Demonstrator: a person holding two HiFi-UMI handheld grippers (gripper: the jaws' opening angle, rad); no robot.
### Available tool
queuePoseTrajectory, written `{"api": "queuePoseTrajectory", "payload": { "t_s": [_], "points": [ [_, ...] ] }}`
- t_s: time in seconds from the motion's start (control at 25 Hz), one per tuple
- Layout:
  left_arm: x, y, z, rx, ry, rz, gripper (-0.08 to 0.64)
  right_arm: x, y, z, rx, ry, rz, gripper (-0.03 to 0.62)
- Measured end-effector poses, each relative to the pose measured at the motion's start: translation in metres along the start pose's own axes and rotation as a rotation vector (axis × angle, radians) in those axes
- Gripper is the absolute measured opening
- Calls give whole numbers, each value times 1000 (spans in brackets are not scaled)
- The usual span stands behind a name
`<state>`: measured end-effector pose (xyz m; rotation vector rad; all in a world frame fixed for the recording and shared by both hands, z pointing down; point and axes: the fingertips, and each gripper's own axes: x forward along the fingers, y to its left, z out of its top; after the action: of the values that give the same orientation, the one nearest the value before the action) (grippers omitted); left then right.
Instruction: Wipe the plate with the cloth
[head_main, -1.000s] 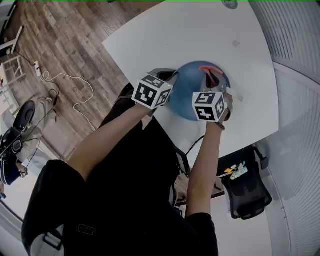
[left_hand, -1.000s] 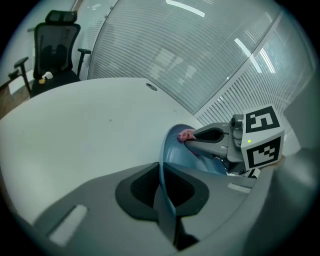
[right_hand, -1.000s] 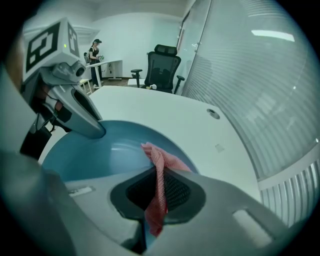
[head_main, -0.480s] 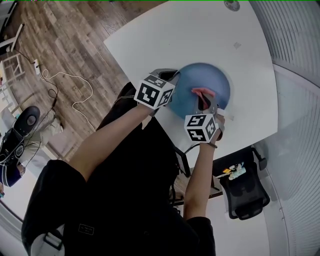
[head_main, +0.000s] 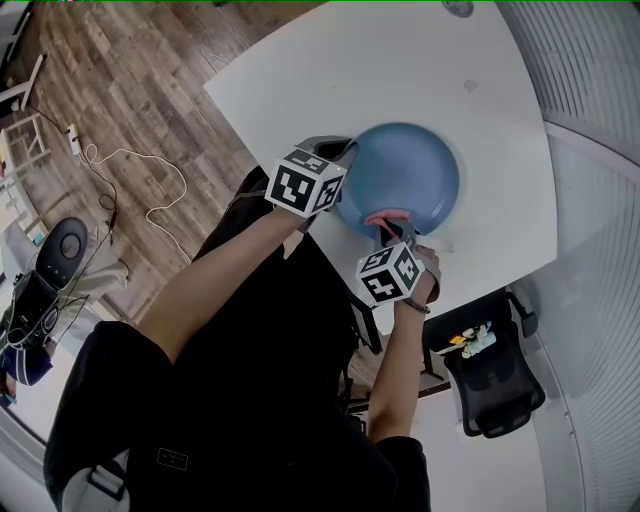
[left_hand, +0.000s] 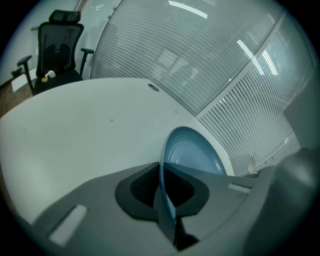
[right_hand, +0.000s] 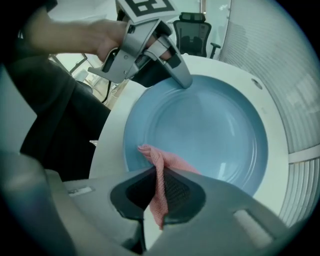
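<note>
Compared with the head view of one second earlier, the pink cloth (head_main: 385, 216) now lies at the near rim of the blue plate (head_main: 405, 180), whereas it then lay at the far rim; we read this as one wiping stroke drawn across the dish towards the person. The plate itself keeps its place on the white table (head_main: 330, 70), close to the edge at which the person stands. We see the cloth pinched between the closed jaws of the right gripper (right_hand: 160, 187), which points down at the plate, with a loose fold of the cloth trailing on the blue surface just inside the rim. The left gripper (left_hand: 162, 172) has not shifted; its jaws are closed on the plate's rim at the side opposite the cloth's fold, and so steady the dish. We cannot tell whether that rim is raised off the table. Beyond the table we note a wooden floor (head_main: 130, 100) and a black office chair (head_main: 490, 385), both well apart from the work. We judge the wiping step to be under way, with one pass just ending. The next move calls for carrying the cloth back over the unwiped part of the dish, pressed lightly enough that the rim stays in the left jaws and the cloth stays in the right.
</note>
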<state>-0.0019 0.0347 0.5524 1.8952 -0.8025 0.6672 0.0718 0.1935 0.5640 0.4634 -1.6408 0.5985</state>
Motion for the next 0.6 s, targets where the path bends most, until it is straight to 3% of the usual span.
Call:
{"api": "queuePoseTrajectory", "payload": {
  "t_s": [0.2,0.32,0.6],
  "points": [
    [0,-3,0,21,3,-11,17,-3,0,-7,27,55,78,25],
    [1,-2,-1,55,11,-16,15,-3,-17,-6,50,21,30,25],
    [-2,-5,0,82,6,-18,15,-13,-80,30,130,-178,-112,25]
  ]
}}
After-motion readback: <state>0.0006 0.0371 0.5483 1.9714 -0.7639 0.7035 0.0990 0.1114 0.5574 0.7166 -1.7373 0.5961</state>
